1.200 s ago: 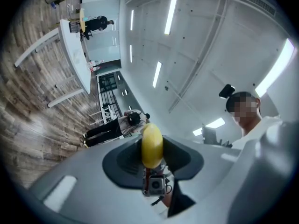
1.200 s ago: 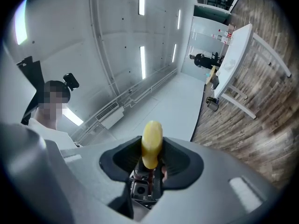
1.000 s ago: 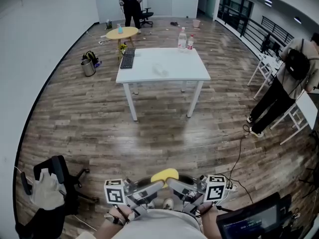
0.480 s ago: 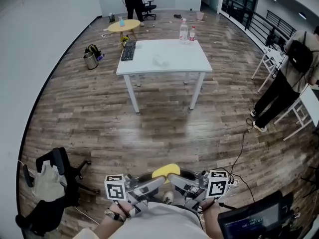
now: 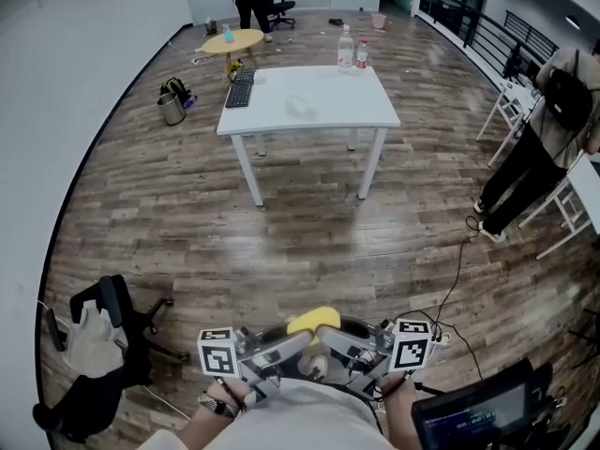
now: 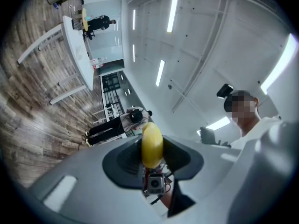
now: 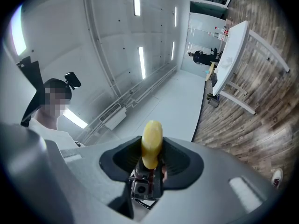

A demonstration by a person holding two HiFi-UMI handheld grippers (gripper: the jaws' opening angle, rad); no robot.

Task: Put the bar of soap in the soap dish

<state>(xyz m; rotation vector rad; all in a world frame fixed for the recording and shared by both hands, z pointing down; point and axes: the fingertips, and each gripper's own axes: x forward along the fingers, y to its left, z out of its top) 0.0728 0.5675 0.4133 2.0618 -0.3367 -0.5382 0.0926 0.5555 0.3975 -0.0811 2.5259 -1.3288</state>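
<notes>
Soap: bar of soap (image 5: pixel 312 321), yellow, smooth, rounded.
Place: mid-air by the person's chest, pinched between both grippers' tips.
Left gripper (image 5: pixel 292 347): clamped on the bar.
Right gripper (image 5: pixel 330 343): clamped opposite, facing it.
Beyond: white table (image 5: pixel 309 101), well apart.

Left gripper (image 5: pixel 296 344) and right gripper (image 5: pixel 328 341) meet tip to tip at the waist, jaws clamping the soap (image 5: pixel 312 321).

The left tool (image 5: pixel 292 344) and right tool (image 5: pixel 328 341) meet on a bar of soap (image 5: pixel 313 321), far from a white table (image 5: pixel 347 101).
</notes>
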